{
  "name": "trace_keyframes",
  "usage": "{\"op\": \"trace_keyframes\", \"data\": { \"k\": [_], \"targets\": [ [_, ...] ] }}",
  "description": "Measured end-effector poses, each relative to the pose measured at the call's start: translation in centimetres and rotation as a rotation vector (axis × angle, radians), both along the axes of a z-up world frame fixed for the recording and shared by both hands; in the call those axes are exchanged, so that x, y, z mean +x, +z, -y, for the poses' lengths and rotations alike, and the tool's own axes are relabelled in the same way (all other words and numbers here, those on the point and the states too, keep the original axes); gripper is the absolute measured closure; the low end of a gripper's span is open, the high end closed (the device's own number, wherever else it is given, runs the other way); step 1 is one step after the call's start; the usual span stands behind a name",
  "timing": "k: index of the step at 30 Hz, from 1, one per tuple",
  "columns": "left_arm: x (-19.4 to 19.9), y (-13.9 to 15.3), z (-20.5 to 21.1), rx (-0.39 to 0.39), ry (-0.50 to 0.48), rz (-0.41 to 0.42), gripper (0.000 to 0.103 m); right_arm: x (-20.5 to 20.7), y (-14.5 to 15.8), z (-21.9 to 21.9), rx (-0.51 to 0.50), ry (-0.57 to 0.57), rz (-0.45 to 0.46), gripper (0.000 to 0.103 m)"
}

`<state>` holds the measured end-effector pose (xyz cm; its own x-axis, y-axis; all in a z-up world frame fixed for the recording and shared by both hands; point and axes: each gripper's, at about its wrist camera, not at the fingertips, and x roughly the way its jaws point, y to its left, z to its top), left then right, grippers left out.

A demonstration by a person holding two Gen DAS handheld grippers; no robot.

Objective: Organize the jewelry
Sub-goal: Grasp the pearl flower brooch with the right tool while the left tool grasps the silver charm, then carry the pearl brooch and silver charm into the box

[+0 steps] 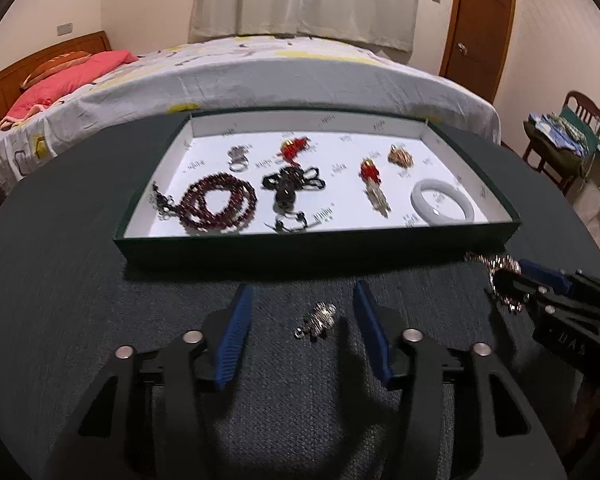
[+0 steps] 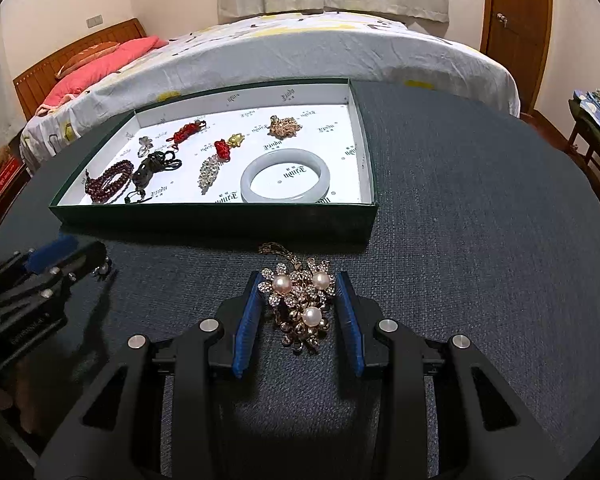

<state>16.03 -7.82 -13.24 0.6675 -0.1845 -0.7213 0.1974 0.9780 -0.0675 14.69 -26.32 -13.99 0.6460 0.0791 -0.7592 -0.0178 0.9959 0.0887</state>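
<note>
A small silver charm (image 1: pixel 316 320) lies on the dark table mat between the blue pads of my left gripper (image 1: pixel 303 286), which is open; neither pad touches it. A gold brooch with three pearls (image 2: pixel 300 300) rests on the mat with my right gripper (image 2: pixel 298 276) shut on it, a pad against each side. That brooch (image 1: pixel 504 268) and right gripper (image 1: pixel 540 292) also appear at the right edge of the left wrist view. Beyond both stands a shallow green tray (image 1: pixel 312 246) (image 2: pixel 212 220) lined in white.
The tray holds a dark red bead necklace (image 1: pixel 220 204), a black corded pendant (image 1: pixel 288 188), red knotted charms (image 1: pixel 370 172), a gold piece (image 2: pixel 285 126) and a white bangle (image 2: pixel 285 176). A bed (image 2: pixel 320 48) lies behind the table, a chair (image 1: pixel 572 136) at the right.
</note>
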Motion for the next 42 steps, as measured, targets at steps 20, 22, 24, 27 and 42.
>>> {"op": "trace_keyframes", "data": {
  "k": [20, 22, 24, 27, 42],
  "targets": [
    [0.1, -0.8, 0.4, 0.001, -0.052, -0.061, 0.086, -0.1, -0.1, 0.0, 0.023, 0.002, 0.001, 0.067],
    [0.1, -0.8, 0.4, 0.001, -0.051, -0.06, 0.087, -0.1, 0.0, 0.0, 0.027, 0.003, 0.003, 0.067],
    [0.1, -0.8, 0.3, 0.001, -0.051, -0.06, 0.088, -0.2, 0.2, 0.0, 0.029, 0.003, 0.01, 0.067],
    [0.1, -0.6, 0.3, 0.001, -0.05, -0.054, 0.091, -0.3, 0.4, -0.2, 0.03, 0.008, 0.019, 0.067],
    [-0.1, 1.3, -0.3, -0.028, -0.039, -0.019, 0.091, -1.2, 2.8, -0.5, 0.039, 0.02, 0.083, 0.067]
  ]
}}
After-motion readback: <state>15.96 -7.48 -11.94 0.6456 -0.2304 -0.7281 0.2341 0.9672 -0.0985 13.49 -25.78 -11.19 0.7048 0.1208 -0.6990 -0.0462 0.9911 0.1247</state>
